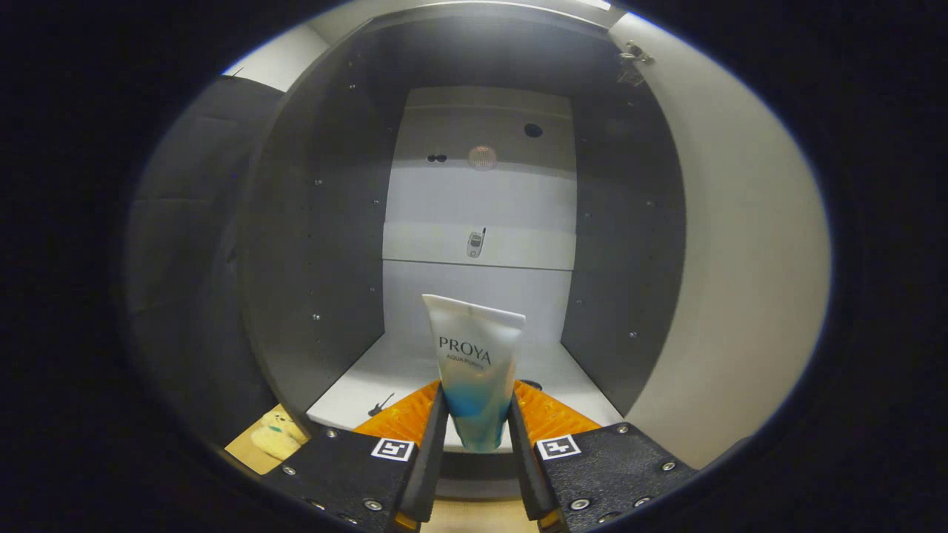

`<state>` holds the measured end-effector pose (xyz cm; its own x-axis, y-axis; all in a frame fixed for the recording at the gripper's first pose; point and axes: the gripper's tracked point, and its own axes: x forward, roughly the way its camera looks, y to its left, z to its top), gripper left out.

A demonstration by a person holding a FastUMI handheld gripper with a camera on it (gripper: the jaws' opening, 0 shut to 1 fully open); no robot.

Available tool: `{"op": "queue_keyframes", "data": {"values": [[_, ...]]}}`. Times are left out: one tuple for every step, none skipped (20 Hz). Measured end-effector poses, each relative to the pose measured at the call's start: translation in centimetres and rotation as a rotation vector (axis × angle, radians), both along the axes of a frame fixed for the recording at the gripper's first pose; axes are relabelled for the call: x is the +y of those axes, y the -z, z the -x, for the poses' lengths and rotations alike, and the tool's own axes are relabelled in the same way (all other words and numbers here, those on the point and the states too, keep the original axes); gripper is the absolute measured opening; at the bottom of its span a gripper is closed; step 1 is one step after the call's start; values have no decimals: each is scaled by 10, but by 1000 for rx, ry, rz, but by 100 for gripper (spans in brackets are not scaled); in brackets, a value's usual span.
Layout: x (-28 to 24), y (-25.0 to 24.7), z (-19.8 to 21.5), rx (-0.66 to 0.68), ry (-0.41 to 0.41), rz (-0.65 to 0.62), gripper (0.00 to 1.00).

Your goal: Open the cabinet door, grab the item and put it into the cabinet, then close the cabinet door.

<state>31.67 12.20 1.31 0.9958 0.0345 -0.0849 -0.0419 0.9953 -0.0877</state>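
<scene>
**Tube Held at the Mouth of the Open Cabinet**

Clamped between the two fingers of the gripper (478, 422), a soft cosmetic tube (474, 363), standing upright with its flat crimped end on top and its cap end down, out of sight between the pads. Closed to the width of the tube's lower body, pressing it from left and right, and gripping low, probably to keep the tall tube steady. Straight ahead, the cabinet (318, 244), dark-walled with a pale back panel. Swung wide to the right, the cabinet door (733, 281), pale inner face showing and a hinge (635, 55) at its far top corner, leaving the opening free. Just beyond the fingertips, the near edge of the pale cabinet floor (385, 374), level with the tube's lower half, so likely the landing spot. On that floor near the left wall, a small dark mark, too small to identify. Down on the near left, outside the cabinet, a yellowish plush toy (275, 437) lying on a tan surface, well clear of the path. By these signs: door opened, item grabbed, placing and closing still to come; a short forward reach and a gentle release called for, since a tall tube may tip.
</scene>
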Motion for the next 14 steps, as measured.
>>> {"op": "queue_keyframes", "data": {"values": [[0, -2, -14, 2, 7, -2, 46], [-1, -1, -28, 8, 14, -4, 46], [-3, 3, -38, 12, 21, -9, 46], [1, 10, -50, 22, 19, -26, 46], [3, 14, -59, 30, 19, -35, 46], [3, 21, -66, 37, 20, -26, 46], [3, 26, -71, 45, 21, -16, 46], [5, 31, -74, 55, 21, -22, 46], [7, 38, -77, 73, 20, -43, 46], [8, 43, -78, 85, 18, -65, 46], [9, 47, -80, 89, 18, -71, 46], [7, 51, -80, 94, 20, -63, 46], [8, 50, -82, 80, 16, -56, 46], [8, 51, -81, 76, 17, -43, 46]]}}
